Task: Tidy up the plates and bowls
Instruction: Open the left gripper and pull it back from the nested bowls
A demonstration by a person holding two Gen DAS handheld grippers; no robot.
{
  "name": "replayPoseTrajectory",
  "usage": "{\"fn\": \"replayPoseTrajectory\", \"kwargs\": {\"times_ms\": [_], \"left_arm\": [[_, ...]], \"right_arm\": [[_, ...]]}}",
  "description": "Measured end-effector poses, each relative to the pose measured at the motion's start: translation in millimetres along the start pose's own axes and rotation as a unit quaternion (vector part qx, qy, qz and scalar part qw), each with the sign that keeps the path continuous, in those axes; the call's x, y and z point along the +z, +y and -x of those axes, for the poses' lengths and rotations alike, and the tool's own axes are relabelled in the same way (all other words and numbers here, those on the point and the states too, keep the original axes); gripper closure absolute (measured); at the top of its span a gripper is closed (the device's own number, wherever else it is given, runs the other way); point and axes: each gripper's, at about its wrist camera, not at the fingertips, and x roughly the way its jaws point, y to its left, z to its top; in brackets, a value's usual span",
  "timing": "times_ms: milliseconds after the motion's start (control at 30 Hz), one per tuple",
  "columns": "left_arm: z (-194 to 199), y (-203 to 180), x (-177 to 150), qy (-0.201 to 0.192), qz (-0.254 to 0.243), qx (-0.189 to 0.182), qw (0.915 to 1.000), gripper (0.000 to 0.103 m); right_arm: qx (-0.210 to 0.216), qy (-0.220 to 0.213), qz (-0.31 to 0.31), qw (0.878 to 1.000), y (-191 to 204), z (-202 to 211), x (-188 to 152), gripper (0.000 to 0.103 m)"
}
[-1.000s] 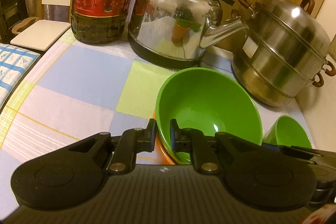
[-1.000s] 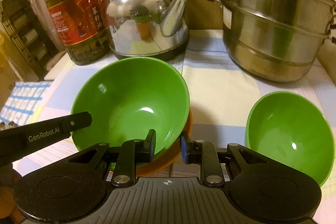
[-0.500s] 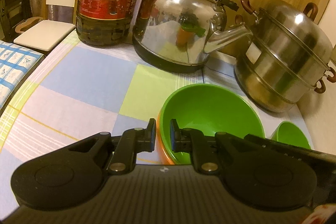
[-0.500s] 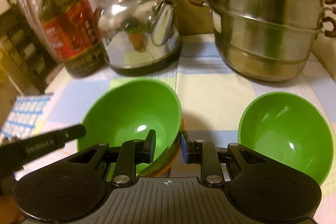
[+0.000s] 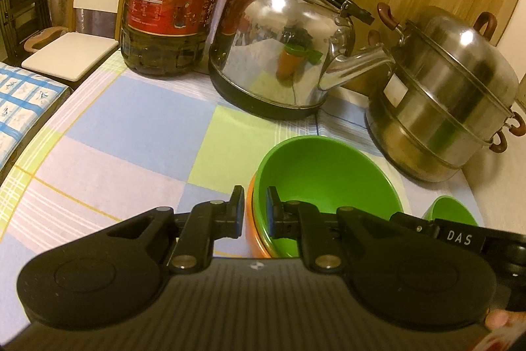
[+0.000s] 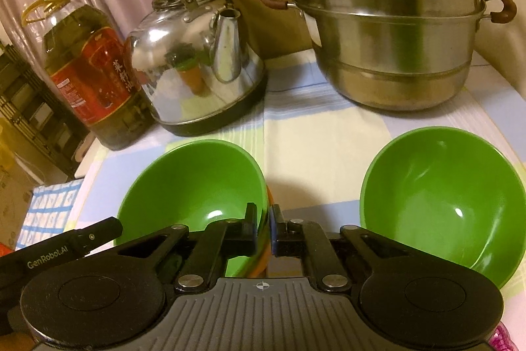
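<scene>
Steel dominates the back of the table (image 6: 328, 134): a tiered steamer pot (image 6: 388, 32) with brown handles, then a mirror-bright kettle (image 6: 197, 78), then a plastic oil jug (image 6: 88, 74). On the checked cloth nearer in, a glossy green bowl (image 5: 322, 180) sits nested in an orange bowl (image 5: 254, 239). A second green bowl (image 6: 440, 206), smooth and deep, stands apart to the right. The left tool (image 5: 252, 209) is clamped on the stack's near-left rim. The right tool (image 6: 263, 227) has pinched together over the stack's right rim; whether it grips both bowls I cannot tell. Best to lift both sides evenly, since the slick rims could slip.
</scene>
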Motion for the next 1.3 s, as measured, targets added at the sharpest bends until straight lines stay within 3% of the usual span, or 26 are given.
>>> {"fn": "replayPoseTrajectory", "kwargs": {"times_ms": [267,433,933,1300], "left_arm": [[8.4,-7.7,-0.3,-0.004,-0.003,-0.012,0.9999,0.091],[22.6,-19.7,-3.3,-0.015,-0.024,-0.017,0.9994,0.091],[77.7,-59.6,-37.6,-0.015,-0.064,-0.031,0.9974,0.089],[120.3,-90.1,-86.0,0.019,-0.081,-0.044,0.9956,0.072]], "right_arm": [[0.003,-0.018,0.009,1.000,0.4,15.3,-1.2,0.093],[0.004,-0.034,0.020,0.999,0.1,32.6,-5.3,0.066],[-0.033,-0.070,0.004,0.997,-42.1,113.6,-41.6,0.064],[-0.070,-0.065,-0.022,0.995,-74.5,179.6,-80.2,0.059]]}}
